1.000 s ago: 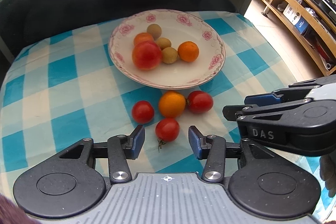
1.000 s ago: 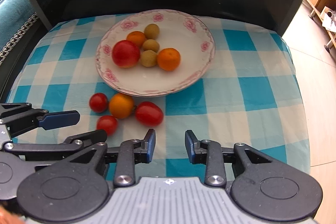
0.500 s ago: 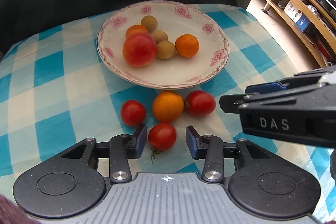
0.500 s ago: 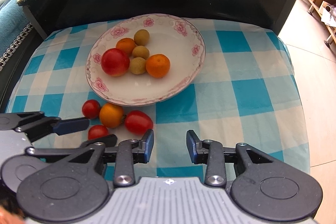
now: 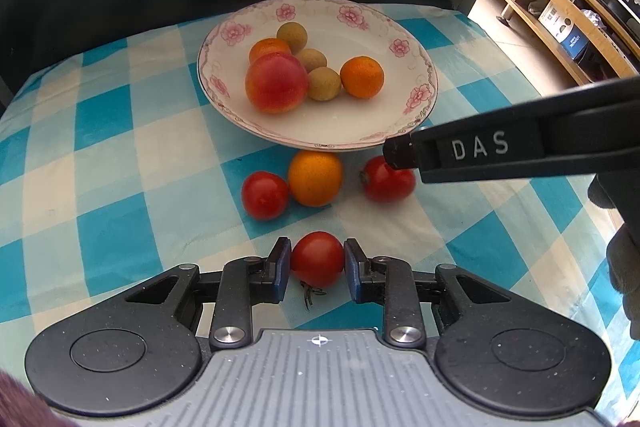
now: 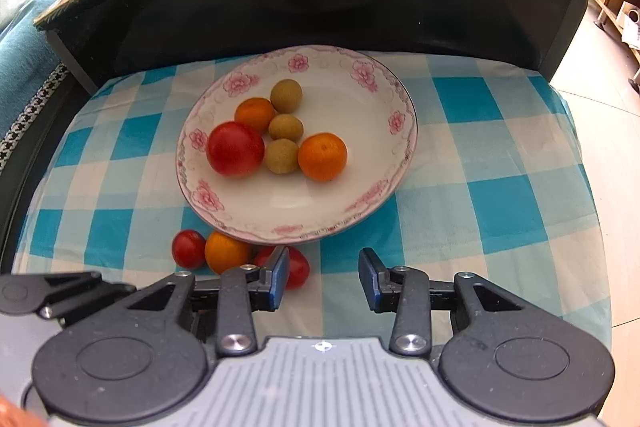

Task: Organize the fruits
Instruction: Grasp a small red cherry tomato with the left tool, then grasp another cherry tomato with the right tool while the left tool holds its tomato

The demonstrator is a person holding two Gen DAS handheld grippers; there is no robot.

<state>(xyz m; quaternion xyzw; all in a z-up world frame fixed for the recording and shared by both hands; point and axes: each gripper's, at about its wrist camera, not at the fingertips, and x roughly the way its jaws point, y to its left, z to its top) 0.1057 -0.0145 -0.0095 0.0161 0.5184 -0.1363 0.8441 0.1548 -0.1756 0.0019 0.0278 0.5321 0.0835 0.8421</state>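
Left gripper (image 5: 316,263) has its blue pads closed on a small round red cherry tomato (image 5: 318,258) at the near edge of the blue-and-white checked tablecloth (image 5: 100,155); the tomato sits on the cloth with its dry stem poking out underneath, so it looks gripped but not lifted yet. Grip is across the widest part, probably so the round skin doesn't squirt out. Right gripper (image 6: 323,277) hangs just right of it, jaws opening with nothing between them; its left pad overlaps an oval red tomato (image 6: 298,267) in the right wrist view, contact unclear. Three loose fruits lie on the cloth just in front of the white porcelain plate with pink flower rim (image 5: 400,47): another small red tomato (image 5: 265,195), a small orange citrus fruit (image 5: 315,179), both touching, and the oval one a bit apart to the right. On the plate, bunched left of centre: a large red-orange peach-like fruit (image 5: 277,82), two small orange citrus, three tan round longan-like fruits. Fruits likely go onto the plate, so the loose ones are what's left. White letters "DAS" (image 5: 480,147) read on the right gripper's black arm in the left wrist view. A box on the wooden shelf far right has print, too small to read.
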